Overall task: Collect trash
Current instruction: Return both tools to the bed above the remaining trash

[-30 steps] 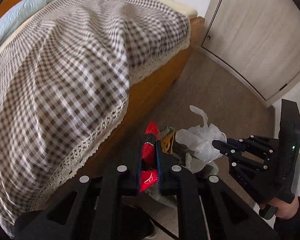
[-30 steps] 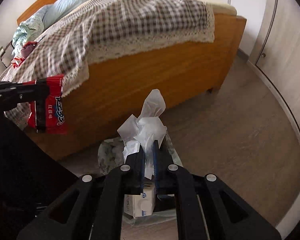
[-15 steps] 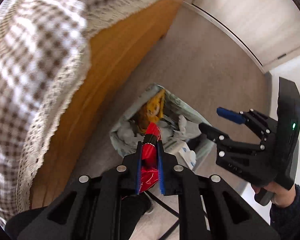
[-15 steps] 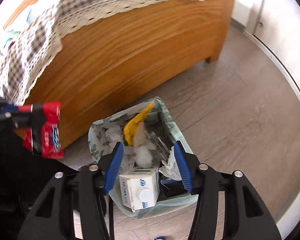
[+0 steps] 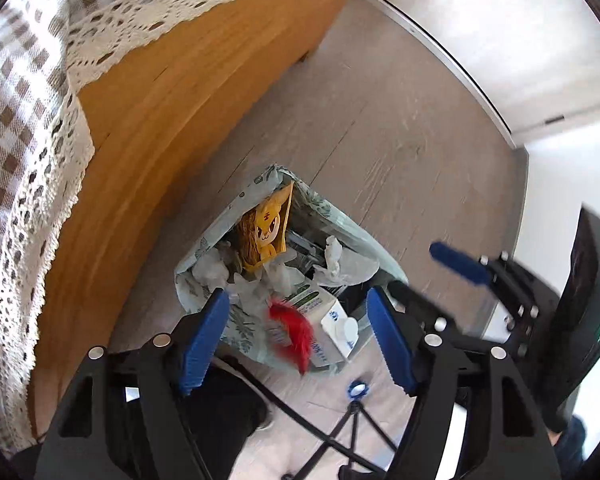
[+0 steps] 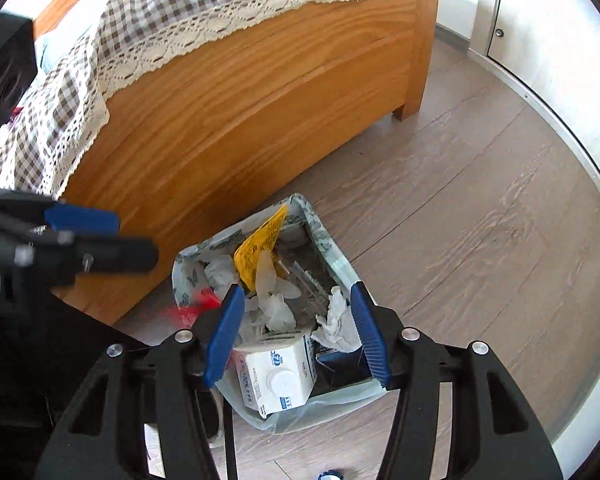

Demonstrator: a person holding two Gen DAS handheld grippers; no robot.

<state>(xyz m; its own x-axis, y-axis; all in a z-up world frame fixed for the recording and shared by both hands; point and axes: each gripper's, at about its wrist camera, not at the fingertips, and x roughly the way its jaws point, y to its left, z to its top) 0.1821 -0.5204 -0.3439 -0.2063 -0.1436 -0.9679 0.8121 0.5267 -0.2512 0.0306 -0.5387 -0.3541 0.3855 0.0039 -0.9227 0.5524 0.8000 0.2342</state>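
Note:
A small bin with a leaf-print liner (image 5: 204,248) (image 6: 320,232) stands on the floor beside the bed. It holds a yellow snack packet (image 5: 266,232) (image 6: 260,244), crumpled tissues (image 6: 336,320) and a white milk carton (image 5: 332,320) (image 6: 276,372). My left gripper (image 5: 296,300) (image 6: 116,236) hovers over the bin with its jaws opening. A red wrapper (image 5: 292,326) (image 6: 196,306), blurred, falls free between them with no pad touching it. My right gripper (image 6: 297,292) (image 5: 432,276) stands open above the bin's right half, with nothing between its fingers.
The orange wooden bed frame (image 5: 160,120) (image 6: 240,120) rises just left of the bin, draped with a checked, lace-edged spread (image 5: 28,128). White wardrobe doors (image 6: 560,40) line the far side. Tripod legs and a blue cap (image 5: 357,389) lie on the grey wood floor.
The right gripper opened and dropped its tissue into the bin. The left gripper sank toward the bin, tilted down, then opened and let the red wrapper go.

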